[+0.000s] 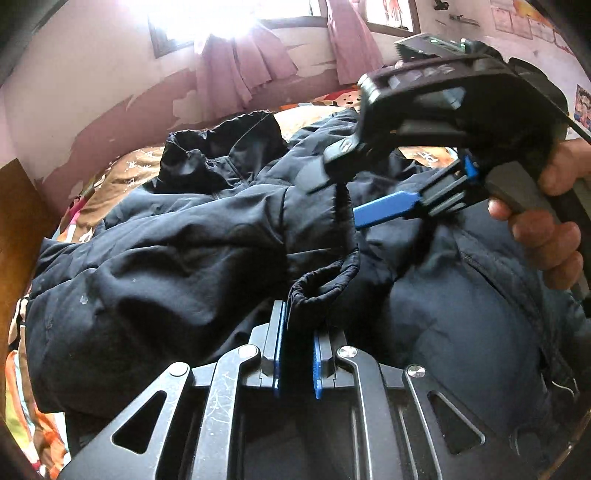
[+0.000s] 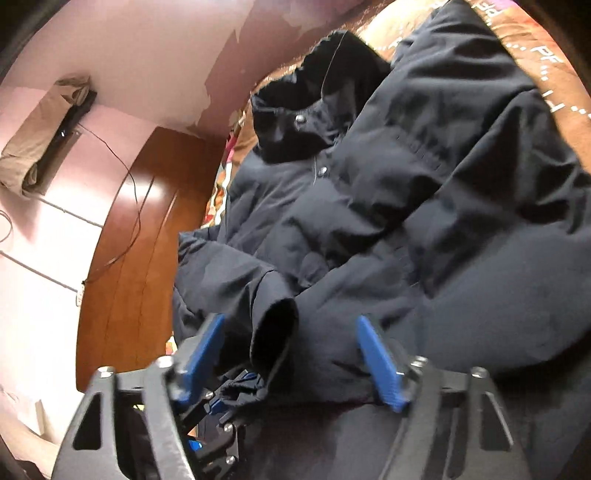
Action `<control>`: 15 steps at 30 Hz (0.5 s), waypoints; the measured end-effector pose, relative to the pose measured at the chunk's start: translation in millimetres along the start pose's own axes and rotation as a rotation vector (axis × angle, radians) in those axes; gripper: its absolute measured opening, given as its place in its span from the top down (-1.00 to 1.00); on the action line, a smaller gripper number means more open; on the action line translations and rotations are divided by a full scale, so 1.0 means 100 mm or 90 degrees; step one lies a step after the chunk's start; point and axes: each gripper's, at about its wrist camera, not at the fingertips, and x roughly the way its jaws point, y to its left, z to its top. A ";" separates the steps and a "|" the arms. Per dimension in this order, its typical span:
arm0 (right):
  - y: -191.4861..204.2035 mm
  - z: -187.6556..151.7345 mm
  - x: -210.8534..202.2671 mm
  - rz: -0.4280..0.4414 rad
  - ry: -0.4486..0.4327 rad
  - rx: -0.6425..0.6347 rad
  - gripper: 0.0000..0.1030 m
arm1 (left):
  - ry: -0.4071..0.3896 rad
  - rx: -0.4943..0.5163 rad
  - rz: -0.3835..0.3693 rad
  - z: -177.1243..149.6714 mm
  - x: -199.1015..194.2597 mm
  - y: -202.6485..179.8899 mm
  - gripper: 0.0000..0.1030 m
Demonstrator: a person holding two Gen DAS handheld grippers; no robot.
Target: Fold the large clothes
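— Across the bed, what lies there?
— A dark navy padded jacket [image 1: 192, 236], spread over most of the patterned bedspread [image 1: 122, 173], its hood [image 1: 218, 147] bunched toward the far edge by the pink wall [image 1: 74, 92].
— And the sleeve?
— One sleeve is folded over the body of the jacket, and its elastic cuff [image 1: 325, 280] ends up near the bed's close edge.
— Who has hold of it?
— The left gripper [image 1: 297, 354]. Its blue pads stand almost together with the cuff's fabric pinched between them.
— The other tongs?
— The right gripper [image 2: 291, 354] has its blue fingers [image 2: 380, 365] apart, one on each side of the cuff opening; the pads press on nothing. From the left wrist view it hangs above the jacket, carried by a hand [image 1: 554, 221] at the right.
— Do the two grippers meet?
— They are near each other; in the right wrist view the left gripper's tips show just below the cuff.
— What lies around?
— A brown wooden headboard [image 2: 133, 236] at the bed's left edge, and pink curtains [image 1: 236, 70] under a bright window [image 1: 221, 18] on the far wall.
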 end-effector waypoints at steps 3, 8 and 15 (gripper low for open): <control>0.04 -0.02 0.10 -0.009 0.011 -0.005 0.12 | 0.002 -0.013 -0.011 0.00 -0.01 0.02 0.75; 0.10 -0.03 0.20 -0.021 0.022 -0.017 0.80 | -0.009 -0.032 -0.055 -0.02 -0.15 0.03 0.29; 0.48 -0.03 -0.23 -0.032 -0.034 -0.120 0.90 | -0.059 -0.082 -0.091 -0.05 -0.54 0.12 0.14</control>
